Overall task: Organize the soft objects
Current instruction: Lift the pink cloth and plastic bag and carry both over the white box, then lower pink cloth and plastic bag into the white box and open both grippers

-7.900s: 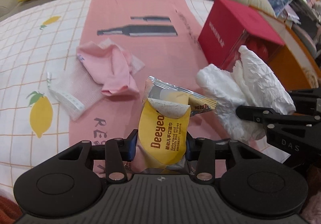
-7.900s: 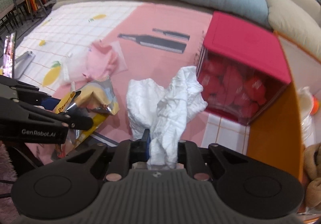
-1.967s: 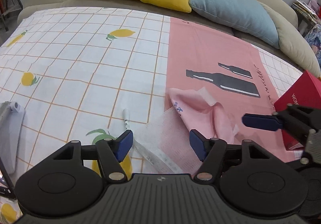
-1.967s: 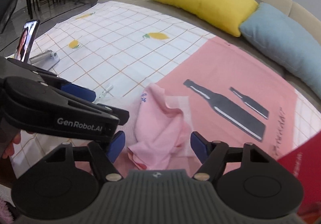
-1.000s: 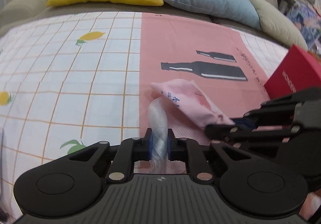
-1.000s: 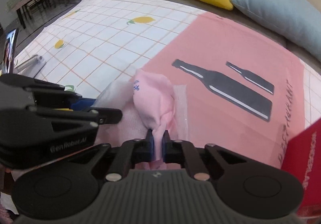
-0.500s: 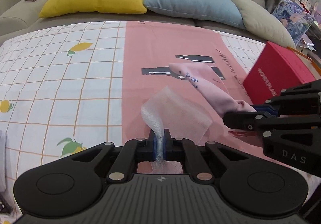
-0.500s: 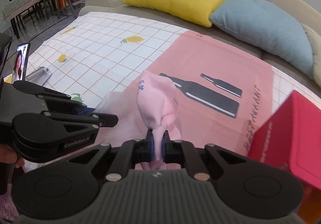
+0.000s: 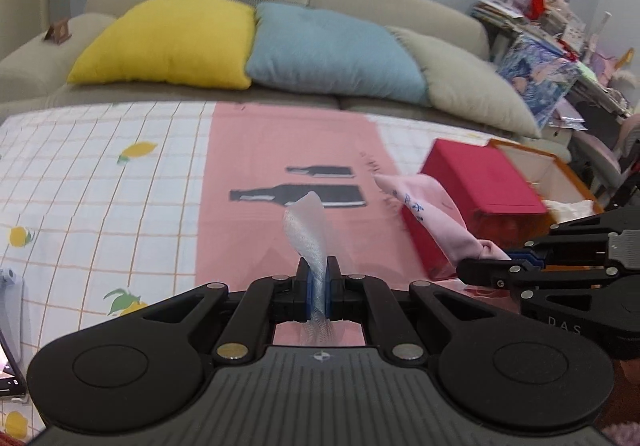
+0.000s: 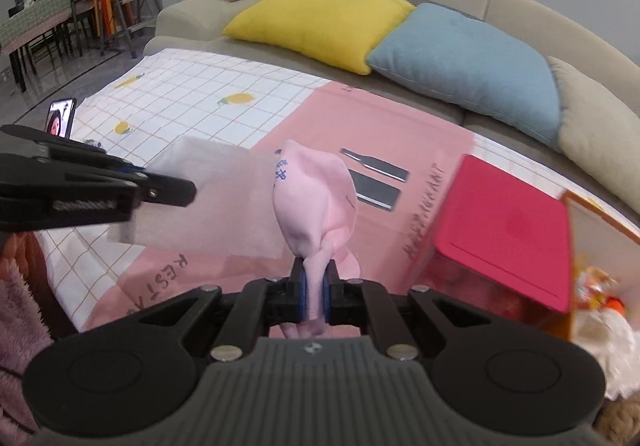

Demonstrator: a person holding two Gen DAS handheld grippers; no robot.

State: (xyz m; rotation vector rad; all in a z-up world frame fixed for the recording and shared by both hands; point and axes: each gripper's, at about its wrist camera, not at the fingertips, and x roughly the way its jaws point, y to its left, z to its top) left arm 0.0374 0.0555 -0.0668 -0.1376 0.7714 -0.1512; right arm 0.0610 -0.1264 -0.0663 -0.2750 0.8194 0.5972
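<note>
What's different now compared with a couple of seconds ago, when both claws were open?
The left gripper closed on the clear bag and the right gripper on the pink cloth; both lifted them off the sheet toward the red box. Cushions and box stayed put.

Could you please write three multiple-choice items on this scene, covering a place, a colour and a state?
1. Where does the red box sit?
A. on the pink part of the cloth
B. on the sofa back
C. on the floor

2. What colour is the cushion farthest left on the sofa?
A. green
B. yellow
C. red

3. What is the right tool doing?
A. open over the box
B. shut on nothing
C. shut on the pink cloth

Answers: 1 A, pink fabric lies under the box; 2 B, yellow sits beside the blue one; 3 C, pink fabric is pinched between its pads.
</note>
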